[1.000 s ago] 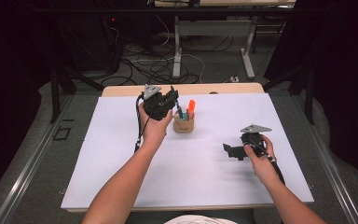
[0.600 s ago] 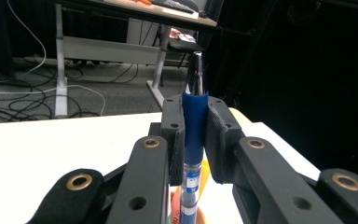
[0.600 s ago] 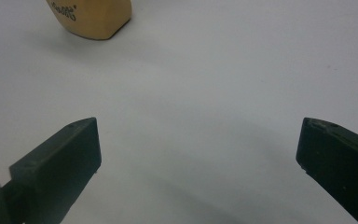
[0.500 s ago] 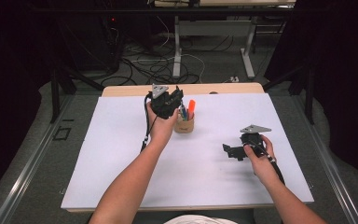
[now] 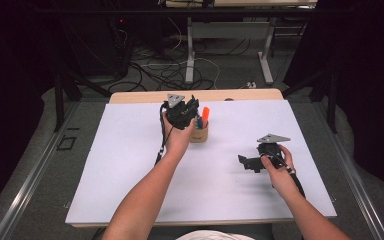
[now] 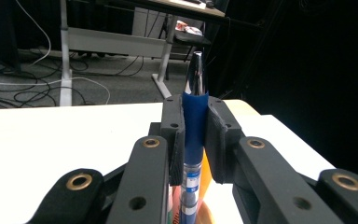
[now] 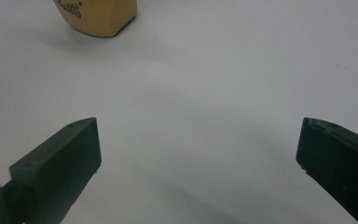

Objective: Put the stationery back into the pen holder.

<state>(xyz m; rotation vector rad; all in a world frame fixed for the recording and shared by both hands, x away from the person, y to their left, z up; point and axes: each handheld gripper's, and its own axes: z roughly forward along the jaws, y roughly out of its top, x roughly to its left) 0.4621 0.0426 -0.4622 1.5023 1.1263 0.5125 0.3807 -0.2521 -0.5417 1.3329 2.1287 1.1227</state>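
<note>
My left gripper (image 6: 195,122) is shut on a blue pen (image 6: 195,112), which stands upright between the pads with its silver tip up. In the high view the left gripper (image 5: 190,111) hovers right over a tan cup (image 5: 200,134) at the back middle of the white table cover (image 5: 130,165). An orange marker (image 5: 205,113) sticks up out of the cup. The pen's lower end reaches down to the cup's rim (image 6: 206,215). My right gripper (image 5: 246,163) rests low at the right, jaws wide open with nothing between them, pointing left toward the cup (image 7: 98,16).
The wooden table edge (image 5: 140,96) shows behind the white cover. Past it are desk legs (image 5: 190,55) and loose cables (image 5: 165,72) on the floor. Dark floor rails run along both sides.
The left hand has carried the pen to the right and a little down, from beside the cup to over it. The right hand has stayed put.
</note>
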